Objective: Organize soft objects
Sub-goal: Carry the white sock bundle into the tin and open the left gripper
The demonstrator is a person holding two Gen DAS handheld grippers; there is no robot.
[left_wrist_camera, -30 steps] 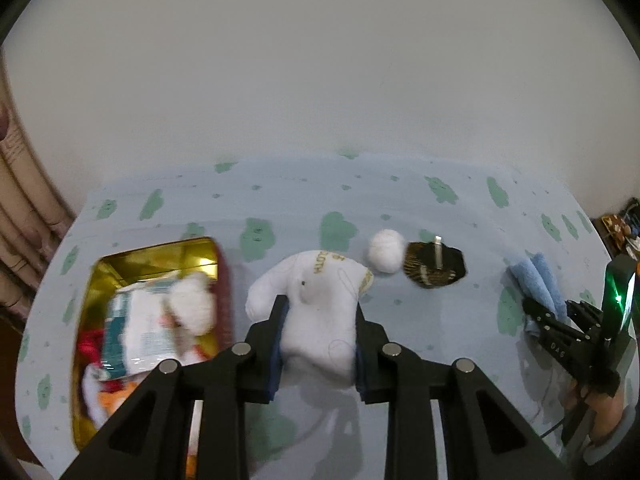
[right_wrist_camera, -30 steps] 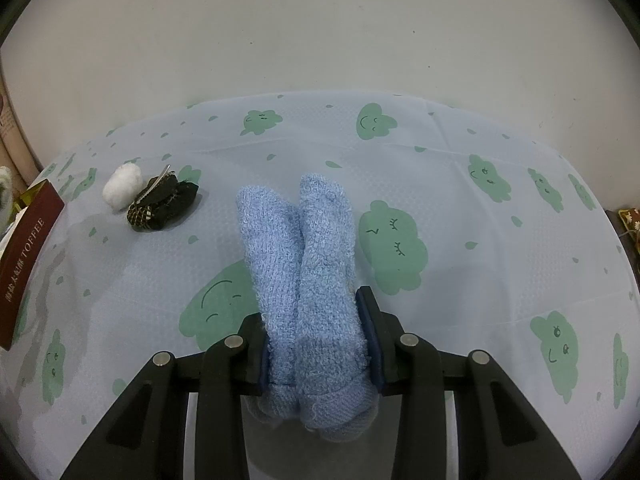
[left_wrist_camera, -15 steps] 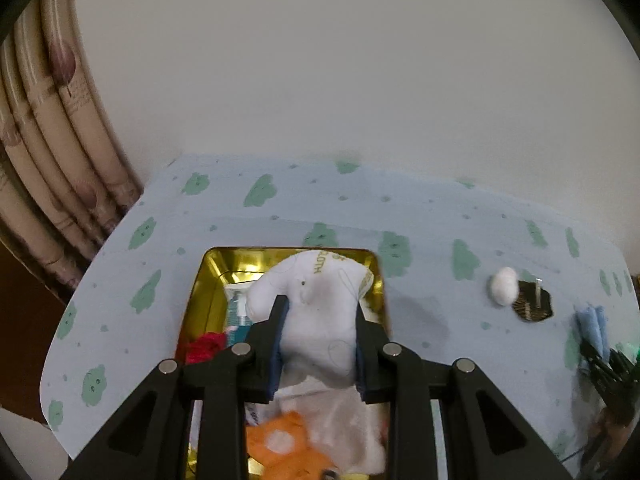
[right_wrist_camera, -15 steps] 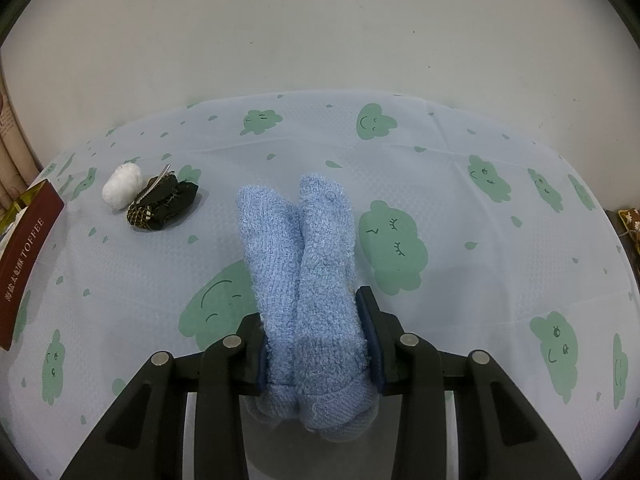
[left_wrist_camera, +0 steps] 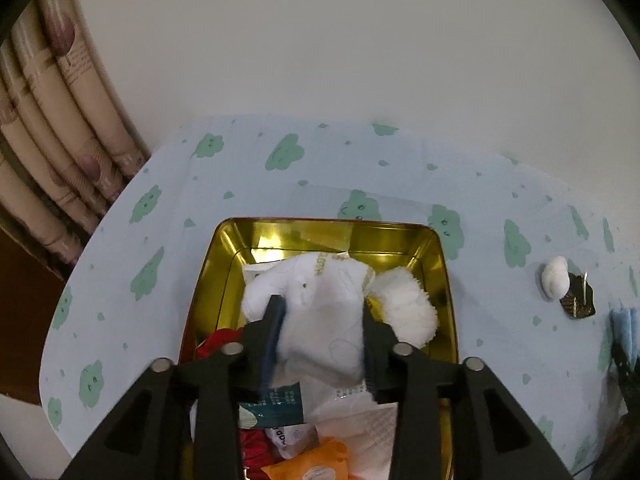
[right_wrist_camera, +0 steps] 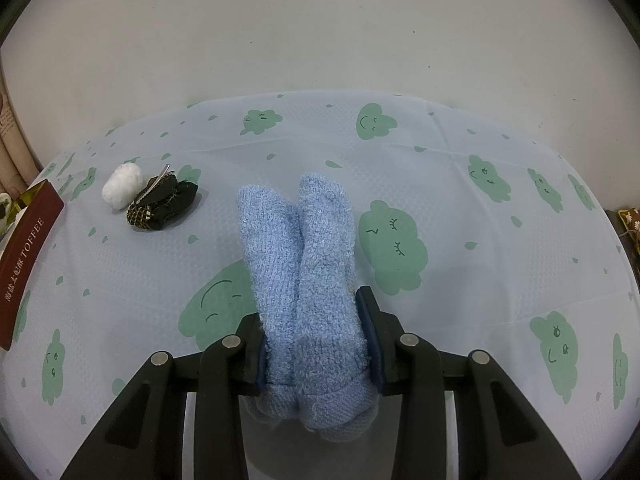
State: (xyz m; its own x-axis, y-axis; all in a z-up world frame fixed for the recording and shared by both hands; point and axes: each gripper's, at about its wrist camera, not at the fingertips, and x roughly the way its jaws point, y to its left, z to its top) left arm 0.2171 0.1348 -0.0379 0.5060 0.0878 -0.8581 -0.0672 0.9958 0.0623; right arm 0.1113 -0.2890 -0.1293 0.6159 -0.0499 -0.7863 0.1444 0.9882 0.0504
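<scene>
My left gripper [left_wrist_camera: 320,320] is shut on a white plush toy [left_wrist_camera: 320,304] and holds it over the open gold tin [left_wrist_camera: 328,232]. The tin holds a white fluffy ball [left_wrist_camera: 404,304], red cloth, an orange toy [left_wrist_camera: 316,464] and paper packets. My right gripper [right_wrist_camera: 310,312] is shut on a folded blue towel [right_wrist_camera: 304,248] that rests on the tablecloth. A small white ball [right_wrist_camera: 122,186] and a dark patterned cloth piece with a hair clip [right_wrist_camera: 162,204] lie to the towel's left; both also show in the left wrist view, the ball [left_wrist_camera: 556,276] at right.
The tin's red side, lettered TOFFEE [right_wrist_camera: 24,256], stands at the left edge of the right wrist view. A curtain [left_wrist_camera: 60,136] hangs beyond the table's left edge. A plain wall runs behind the table. The blue towel [left_wrist_camera: 624,332] shows at the far right.
My left gripper has carried the white plush toy left from the tablecloth to over the tin and lowered it closer. The right gripper and the towel have not moved.
</scene>
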